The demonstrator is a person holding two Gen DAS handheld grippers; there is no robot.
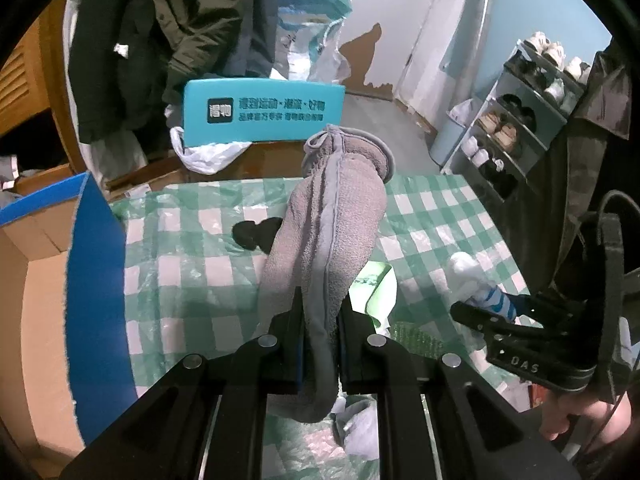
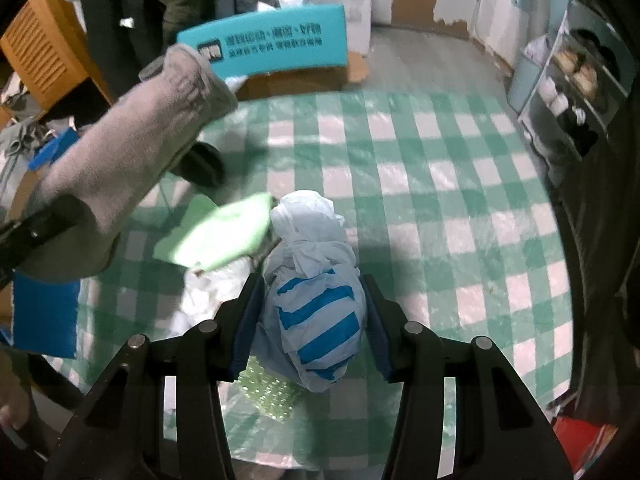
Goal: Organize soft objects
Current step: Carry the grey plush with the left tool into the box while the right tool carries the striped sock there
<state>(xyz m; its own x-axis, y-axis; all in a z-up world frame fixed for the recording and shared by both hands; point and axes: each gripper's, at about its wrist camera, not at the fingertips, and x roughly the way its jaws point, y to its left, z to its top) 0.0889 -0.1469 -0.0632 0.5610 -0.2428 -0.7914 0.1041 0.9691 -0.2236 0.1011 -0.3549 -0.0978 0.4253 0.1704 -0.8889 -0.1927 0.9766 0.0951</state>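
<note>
A long grey fleece cloth (image 1: 332,208) hangs lifted above the green checked tablecloth (image 1: 440,216). My left gripper (image 1: 320,300) is shut on its lower end. In the right wrist view the same grey cloth (image 2: 132,140) crosses the upper left, with the left gripper's finger (image 2: 40,228) on it. My right gripper (image 2: 316,280) is shut on a white bundle with blue stripes (image 2: 316,320), held above the table. In the left wrist view that bundle (image 1: 492,300) shows at the right, in the right gripper (image 1: 480,314).
A black soft item (image 1: 256,232) and a light green cloth (image 2: 224,236) lie on the table, with crumpled clear plastic (image 1: 360,428) and green bubble wrap (image 2: 268,392). An open cardboard box with a blue flap (image 1: 96,280) stands at the left. Behind are a teal box (image 1: 264,112) and a shoe rack (image 1: 520,120).
</note>
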